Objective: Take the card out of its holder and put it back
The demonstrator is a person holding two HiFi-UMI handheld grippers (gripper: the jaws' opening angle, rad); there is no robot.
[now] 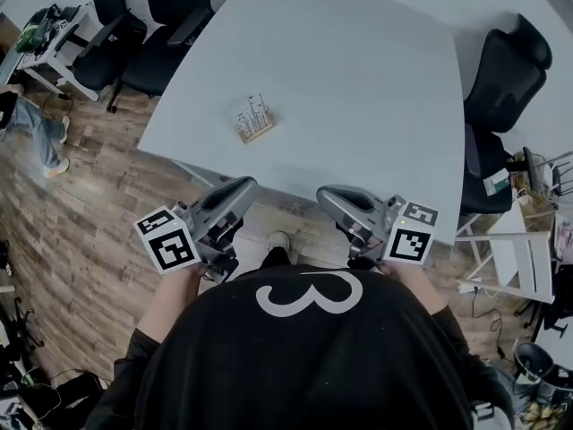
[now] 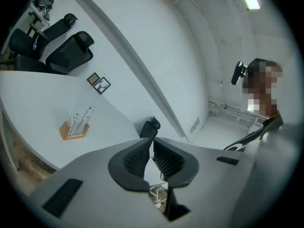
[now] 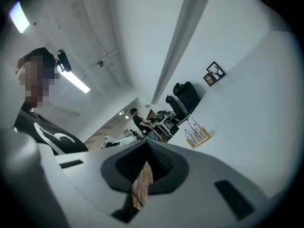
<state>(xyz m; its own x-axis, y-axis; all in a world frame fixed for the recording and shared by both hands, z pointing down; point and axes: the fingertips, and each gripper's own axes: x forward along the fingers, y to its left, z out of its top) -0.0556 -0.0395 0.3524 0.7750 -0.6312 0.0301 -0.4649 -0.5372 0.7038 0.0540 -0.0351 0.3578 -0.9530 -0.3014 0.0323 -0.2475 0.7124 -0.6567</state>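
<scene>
A small wooden card holder [image 1: 256,130] stands on the white table [image 1: 358,88], with several white cards [image 1: 253,113] upright in its slots. It also shows in the left gripper view as the holder [image 2: 73,129] and in the right gripper view as the holder [image 3: 199,136]. Both grippers hang near my chest, short of the table's near edge and well away from the holder. My left gripper [image 1: 244,187] has its jaws together with nothing between them, as in its own view [image 2: 152,144]. My right gripper [image 1: 328,194] is likewise shut and empty [image 3: 146,147].
Black office chairs [image 1: 148,21] stand at the table's far left and another chair [image 1: 504,70] at its right. A white folding chair [image 1: 515,258] sits by my right side. A seated person's leg [image 1: 36,133] shows at far left. Two small frames [image 2: 99,82] hang on the wall.
</scene>
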